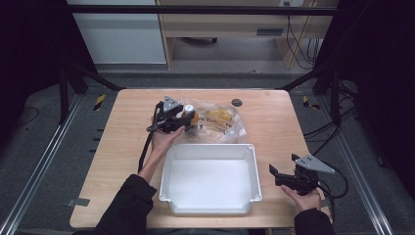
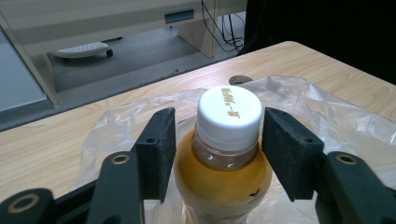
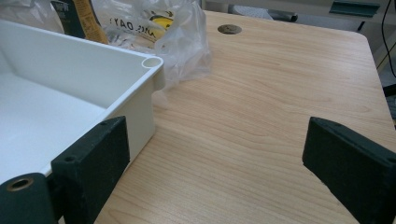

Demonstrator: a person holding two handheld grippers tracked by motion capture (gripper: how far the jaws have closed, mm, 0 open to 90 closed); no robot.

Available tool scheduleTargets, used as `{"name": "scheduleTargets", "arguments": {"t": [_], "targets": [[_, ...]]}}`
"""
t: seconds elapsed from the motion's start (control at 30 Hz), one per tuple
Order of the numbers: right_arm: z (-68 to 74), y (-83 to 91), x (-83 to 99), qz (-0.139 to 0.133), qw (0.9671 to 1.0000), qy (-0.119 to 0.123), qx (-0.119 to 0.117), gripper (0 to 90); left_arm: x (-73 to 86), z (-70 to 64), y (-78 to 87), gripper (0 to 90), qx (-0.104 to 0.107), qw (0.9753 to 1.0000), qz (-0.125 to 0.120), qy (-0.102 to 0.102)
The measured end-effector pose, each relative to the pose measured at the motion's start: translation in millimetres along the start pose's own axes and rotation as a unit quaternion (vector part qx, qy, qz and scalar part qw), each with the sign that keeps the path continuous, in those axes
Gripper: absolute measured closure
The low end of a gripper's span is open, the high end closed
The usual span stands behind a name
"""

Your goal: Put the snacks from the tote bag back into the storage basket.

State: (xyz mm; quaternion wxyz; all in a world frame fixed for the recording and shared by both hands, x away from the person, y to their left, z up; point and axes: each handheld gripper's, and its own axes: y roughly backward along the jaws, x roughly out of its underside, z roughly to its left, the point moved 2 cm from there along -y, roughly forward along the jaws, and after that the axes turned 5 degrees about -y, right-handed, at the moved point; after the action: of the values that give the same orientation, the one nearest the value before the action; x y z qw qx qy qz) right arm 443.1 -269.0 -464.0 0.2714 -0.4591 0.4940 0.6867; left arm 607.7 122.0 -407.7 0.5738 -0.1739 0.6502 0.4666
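A small bottle (image 2: 226, 182) of amber drink with a white cap (image 2: 229, 112) stands in the mouth of a clear plastic bag (image 2: 327, 107). My left gripper (image 2: 218, 140) is open, with one jaw on each side of the bottle's neck and a narrow gap at each pad. From above, the left gripper (image 1: 187, 119) sits at the bag's left end, by the bottle (image 1: 190, 112). My right gripper (image 1: 284, 164) is wide open and holds nothing, low over the table right of the white bin (image 1: 210, 152). In its own view the right gripper (image 3: 215, 144) faces bare wood beside the bin's corner (image 3: 152, 63).
The bag (image 1: 222, 122) lies behind the bin and holds yellow-printed packets (image 3: 159, 18). A round grommet (image 1: 237, 102) is set in the table near the back edge. Open tabletop stretches to the right of the bin (image 3: 261, 116). Dark frame posts stand at the table's back corners.
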Motion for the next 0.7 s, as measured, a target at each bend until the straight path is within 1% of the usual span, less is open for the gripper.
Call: {"name": "scheduleTargets", "arguments": {"t": [0.07, 0.13, 0.17, 0.23, 0.27, 0.43, 0.5, 0.67, 0.7], "targets": [[0.0, 0.0, 0.0, 0.000, 1.0000, 0.000, 0.000, 7.6, -1.1, -0.9, -1.2, 46.6, -0.002, 1.0000, 0.002, -0.004], [0.0, 0.0, 0.0, 0.000, 1.0000, -0.001, 0.000, 7.6, -2.7, -1.5, -2.0, 48.2, -0.001, 1.0000, 0.001, -0.004], [0.0, 0.1, 0.0, 0.000, 1.0000, 0.000, 0.000, 7.6, -4.0, -2.4, -3.1, 50.5, -0.003, 1.0000, -0.001, -0.004], [-0.1, 0.1, 0.0, 0.000, 1.0000, 0.000, 0.000, 7.6, -4.4, -2.7, -3.7, 51.2, -0.002, 1.0000, 0.000, -0.003], [0.0, 0.1, 0.0, 0.000, 1.0000, -0.001, -0.001, 7.7, -4.6, -2.8, -4.0, 53.5, -0.002, 1.0000, 0.000, -0.004], [0.0, 0.1, -0.1, 0.000, 1.0000, 0.000, -0.001, 7.7, -5.0, -2.7, -5.9, 57.2, -0.003, 1.0000, 0.000, -0.003], [0.0, -0.1, 0.0, 0.000, 1.0000, 0.000, -0.001, 7.7, -5.0, -2.5, -6.9, 57.3, -0.002, 1.0000, -0.001, -0.001], [0.3, -0.1, 0.0, 0.002, 1.0000, -0.001, -0.002, 7.7, -5.6, -3.9, -9.1, 57.5, -0.008, 1.0000, 0.004, -0.002], [0.3, -0.1, 0.0, 0.001, 1.0000, -0.001, -0.003, 7.8, -5.9, -4.3, -9.6, 57.7, -0.009, 1.0000, 0.003, 0.000]]}}
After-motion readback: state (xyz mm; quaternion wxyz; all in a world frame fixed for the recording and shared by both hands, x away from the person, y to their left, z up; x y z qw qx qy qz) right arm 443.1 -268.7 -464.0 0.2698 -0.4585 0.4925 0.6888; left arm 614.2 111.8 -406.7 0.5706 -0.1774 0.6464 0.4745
